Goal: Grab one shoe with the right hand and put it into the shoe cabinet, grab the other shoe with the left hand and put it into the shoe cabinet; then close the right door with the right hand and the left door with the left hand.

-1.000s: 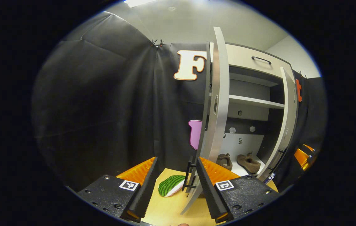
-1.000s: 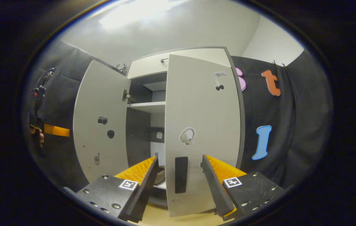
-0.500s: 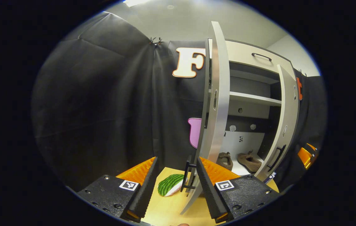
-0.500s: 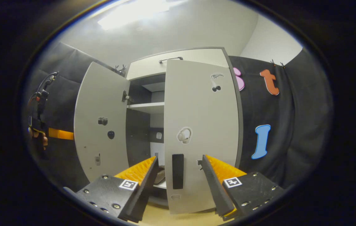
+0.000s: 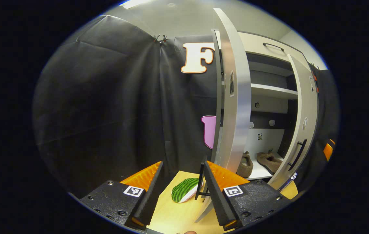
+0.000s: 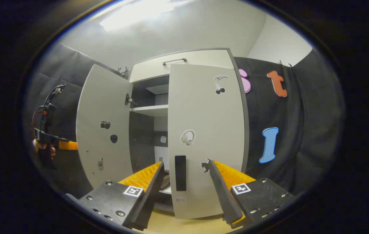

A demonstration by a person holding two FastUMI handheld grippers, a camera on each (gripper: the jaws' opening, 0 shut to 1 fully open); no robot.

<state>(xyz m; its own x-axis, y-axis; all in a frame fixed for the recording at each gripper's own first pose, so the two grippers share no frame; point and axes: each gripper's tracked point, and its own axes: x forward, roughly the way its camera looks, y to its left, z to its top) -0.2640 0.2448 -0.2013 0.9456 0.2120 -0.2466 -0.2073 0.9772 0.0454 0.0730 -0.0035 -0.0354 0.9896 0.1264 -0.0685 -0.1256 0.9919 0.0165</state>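
Observation:
In the left gripper view, two brown shoes lie on the cabinet's bottom shelf. The left door stands edge-on before my open left gripper, its black handle close to the right finger. The right door is partly swung in. In the right gripper view, the right door is nearly closed, its black handle between the fingers of my open right gripper. The left door stands wide open, with the other gripper and a hand behind it.
A green striped watermelon-slice toy lies on the wooden floor left of the left door. A drawer with a black handle tops the cabinet. An upper shelf runs across the inside. Black cloth walls surround the cabinet.
The right door has swung further toward closed in front of my right gripper. My left gripper has moved closer to the left door's edge and handle.

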